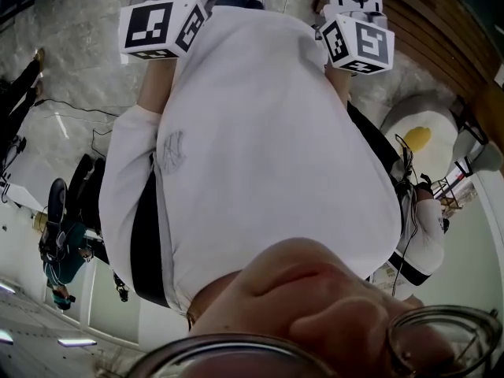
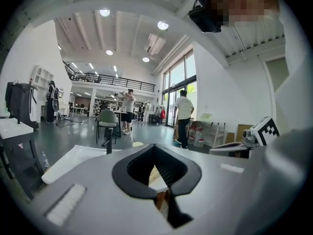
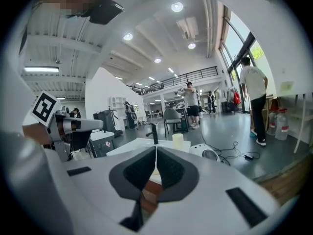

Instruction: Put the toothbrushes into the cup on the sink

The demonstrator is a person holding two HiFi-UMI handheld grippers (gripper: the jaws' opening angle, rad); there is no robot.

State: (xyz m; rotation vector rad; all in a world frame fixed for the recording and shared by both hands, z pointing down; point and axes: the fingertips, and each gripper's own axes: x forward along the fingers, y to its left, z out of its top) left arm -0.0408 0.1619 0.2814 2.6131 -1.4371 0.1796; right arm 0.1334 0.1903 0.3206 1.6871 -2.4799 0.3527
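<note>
My left gripper (image 2: 155, 147) is held level, and its dark pads meet at the tips with nothing between them. My right gripper (image 3: 156, 148) is shut too, with its pads closed along a thin line and empty. Beyond the right gripper stands a white sink (image 3: 132, 146) with a black faucet (image 3: 154, 132) and a pale cup (image 3: 177, 140) on it. The sink (image 2: 73, 158) and faucet (image 2: 108, 146) also show past the left gripper. No toothbrush is in sight. The head view looks down my white shirt, with the two marker cubes (image 1: 161, 26) (image 1: 358, 44) at the top.
A chair (image 2: 106, 120) and two standing people (image 2: 183, 116) are farther off in the hall. A white round device (image 3: 210, 153) and cables (image 3: 242, 155) lie on the floor right of the sink. Dark machines (image 2: 19, 104) stand at the left.
</note>
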